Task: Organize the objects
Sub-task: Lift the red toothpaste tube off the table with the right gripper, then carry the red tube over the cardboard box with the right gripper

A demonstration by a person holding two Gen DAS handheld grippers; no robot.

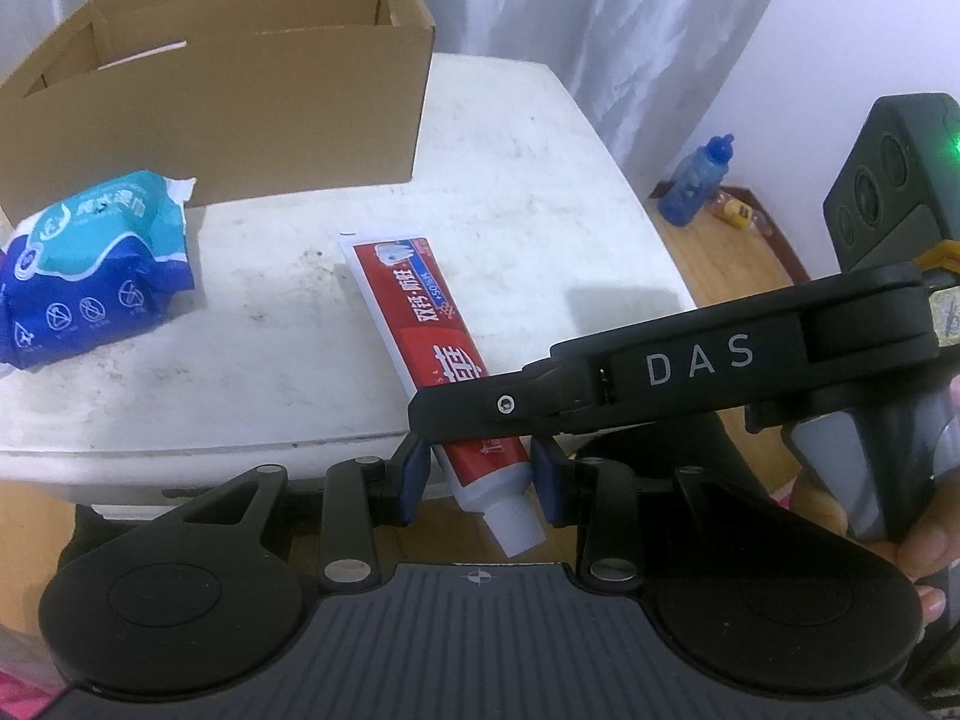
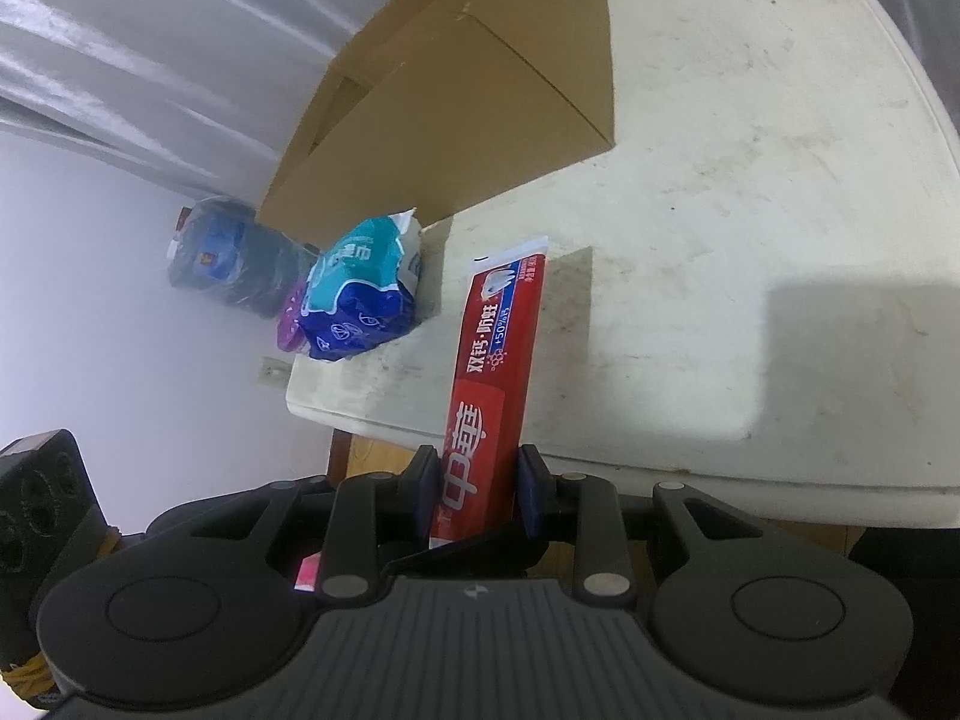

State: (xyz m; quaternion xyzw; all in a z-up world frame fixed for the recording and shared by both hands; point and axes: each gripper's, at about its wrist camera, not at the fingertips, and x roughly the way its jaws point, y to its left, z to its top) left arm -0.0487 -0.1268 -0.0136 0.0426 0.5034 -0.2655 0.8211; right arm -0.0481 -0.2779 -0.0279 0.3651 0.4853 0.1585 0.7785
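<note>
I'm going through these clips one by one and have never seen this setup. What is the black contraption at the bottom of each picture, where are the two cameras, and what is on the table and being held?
There is no robot here. A person holds a hand-operated two-finger gripper in each hand, and each gripper carries a wide-angle camera looking forward along its fingers. The black shape at the bottom of each picture is that gripper's own body.

One picture is from the left gripper, the other from the right gripper. The right one also crosses the left view as the black arm marked DAS, with the person's hand on its handle.

Both grippers are shut on the same red toothpaste tube, the left near its white cap.

On the white table are an open cardboard box and a blue pack of wipes, which lies in front of it.
</note>
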